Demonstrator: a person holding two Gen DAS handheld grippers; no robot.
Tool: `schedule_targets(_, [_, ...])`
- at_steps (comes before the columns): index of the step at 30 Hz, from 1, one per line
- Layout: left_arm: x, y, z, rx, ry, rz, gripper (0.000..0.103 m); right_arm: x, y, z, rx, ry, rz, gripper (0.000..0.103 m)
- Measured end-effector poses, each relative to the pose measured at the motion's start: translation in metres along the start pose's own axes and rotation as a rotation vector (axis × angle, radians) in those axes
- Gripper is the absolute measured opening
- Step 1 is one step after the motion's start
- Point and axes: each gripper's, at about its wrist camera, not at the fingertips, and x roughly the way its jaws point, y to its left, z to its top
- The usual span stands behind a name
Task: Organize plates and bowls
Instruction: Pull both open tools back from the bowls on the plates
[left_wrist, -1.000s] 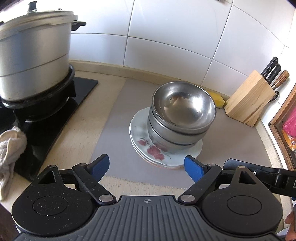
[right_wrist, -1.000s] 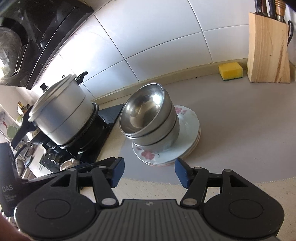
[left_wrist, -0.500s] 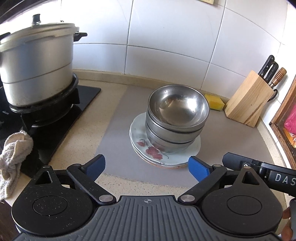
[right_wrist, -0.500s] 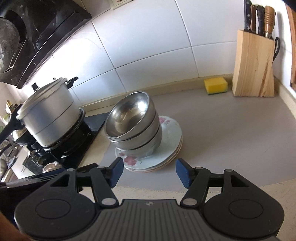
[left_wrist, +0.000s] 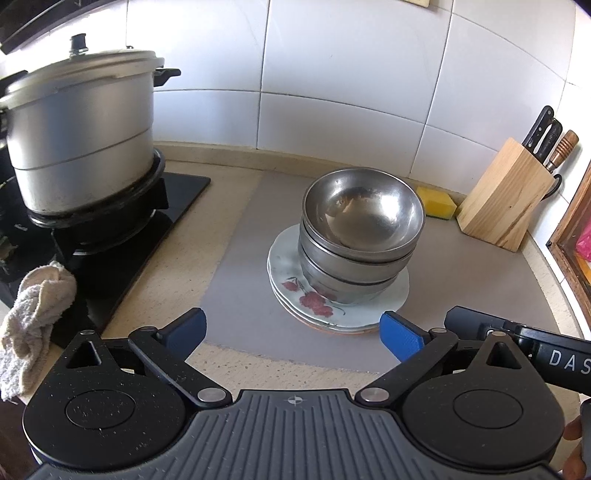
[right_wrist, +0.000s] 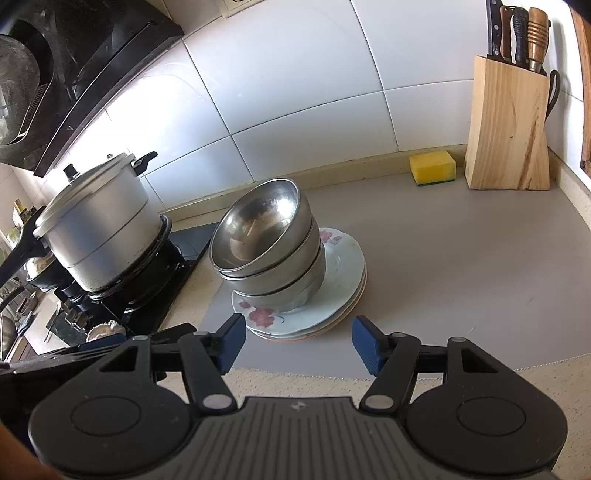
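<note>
A: What has changed since a second ago?
B: The left gripper (left_wrist: 293, 330) has just been opening; its blue pads now stand wider apart, with nothing between them.
A: And the right gripper (right_wrist: 297, 345)?
B: Its fingers are parted too, more narrowly, and hold nothing.
A: Where are the dishes?
B: Three nested steel bowls (left_wrist: 364, 221) sit on a stack of flowered plates (left_wrist: 397, 297), on the grey mat (left_wrist: 240, 280), just beyond both grippers and untouched.
A: Anything else?
B: A big lidded pot (left_wrist: 79, 144) stands on the stove at left; a yellow sponge (right_wrist: 432, 168) lies just beside the knife block (right_wrist: 508, 127) by the tiled wall.
</note>
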Motion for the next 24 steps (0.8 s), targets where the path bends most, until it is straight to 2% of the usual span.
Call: schedule_targets(24, [-0.011, 0.002, -0.003, 0.021, -0.023, 0.021, 0.095, -0.006, 0.004, -0.003, -0.018, -0.011, 0.012, 0.044])
